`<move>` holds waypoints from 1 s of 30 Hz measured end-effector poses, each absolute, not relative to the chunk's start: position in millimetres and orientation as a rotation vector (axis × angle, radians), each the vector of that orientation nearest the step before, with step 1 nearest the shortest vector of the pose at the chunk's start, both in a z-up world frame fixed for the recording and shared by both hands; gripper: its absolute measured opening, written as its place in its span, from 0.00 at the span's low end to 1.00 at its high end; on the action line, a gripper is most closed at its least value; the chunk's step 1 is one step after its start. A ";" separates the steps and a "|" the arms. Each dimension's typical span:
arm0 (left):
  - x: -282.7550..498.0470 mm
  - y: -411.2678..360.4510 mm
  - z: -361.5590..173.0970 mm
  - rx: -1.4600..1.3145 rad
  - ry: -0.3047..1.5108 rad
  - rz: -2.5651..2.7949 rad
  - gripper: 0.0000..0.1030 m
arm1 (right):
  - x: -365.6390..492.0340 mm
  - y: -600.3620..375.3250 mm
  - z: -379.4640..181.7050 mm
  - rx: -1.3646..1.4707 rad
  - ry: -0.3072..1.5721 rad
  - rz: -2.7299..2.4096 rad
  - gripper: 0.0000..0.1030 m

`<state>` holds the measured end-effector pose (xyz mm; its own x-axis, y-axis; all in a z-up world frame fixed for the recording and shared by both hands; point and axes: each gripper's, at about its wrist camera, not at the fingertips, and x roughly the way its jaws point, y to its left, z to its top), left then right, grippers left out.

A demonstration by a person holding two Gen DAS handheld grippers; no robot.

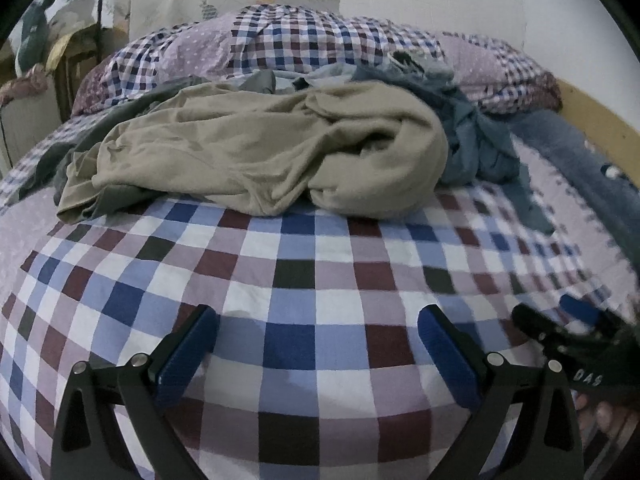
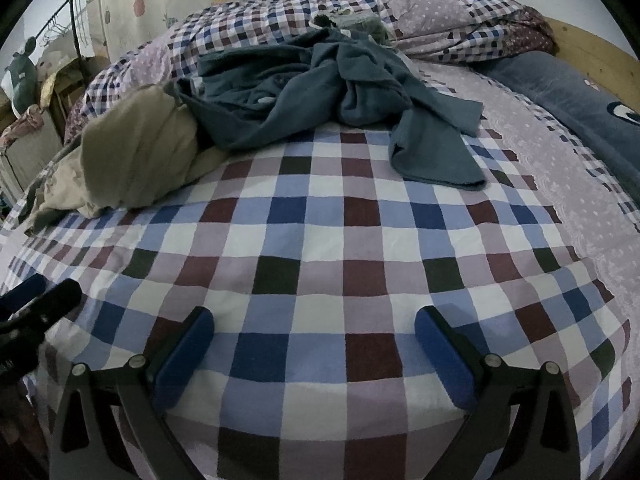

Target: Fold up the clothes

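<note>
Checkered bedsheet (image 2: 320, 240) in blue, maroon and white squares covers the bed under me, and all other things I place from the beige garment (image 1: 256, 152). This garment lies crumpled on the sheet, well ahead of my left gripper (image 1: 318, 340), whose blue-padded jaws stand wide apart with nothing between them — only sheet. Just to the right of the beige garment, touching it, is a teal garment (image 2: 320, 84) in a twisted heap, one loose end of it spread flat on the sheet toward my right gripper (image 2: 314, 340). The jaws of the right gripper are also apart and empty. Behind the beige garment a bunched quilt (image 1: 304, 40) of the same check pattern is piled up. Far to the right of it lies a dark blue blanket (image 2: 568, 88), along a wooden bed frame (image 2: 600, 56).
</note>
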<state>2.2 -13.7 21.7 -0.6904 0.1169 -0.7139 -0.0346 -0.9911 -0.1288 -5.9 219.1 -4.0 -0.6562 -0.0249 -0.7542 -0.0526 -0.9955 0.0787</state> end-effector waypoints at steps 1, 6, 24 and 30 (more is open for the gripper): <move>2.8 -17.1 28.0 -1.175 -0.187 2.816 0.99 | -5.5 217.5 -0.9 -1.291 0.149 2.861 0.90; 7.2 -37.8 61.0 -1.026 -0.238 2.887 0.99 | -1.9 199.8 22.2 -1.243 0.137 2.974 0.69; -5.1 -130.4 66.3 -1.078 -0.738 2.860 0.92 | -95.2 82.6 65.8 -1.261 -0.248 3.082 0.36; -3.2 -142.0 67.0 -1.069 -0.790 2.834 0.78 | -89.0 106.9 82.1 -1.200 -0.267 3.079 0.05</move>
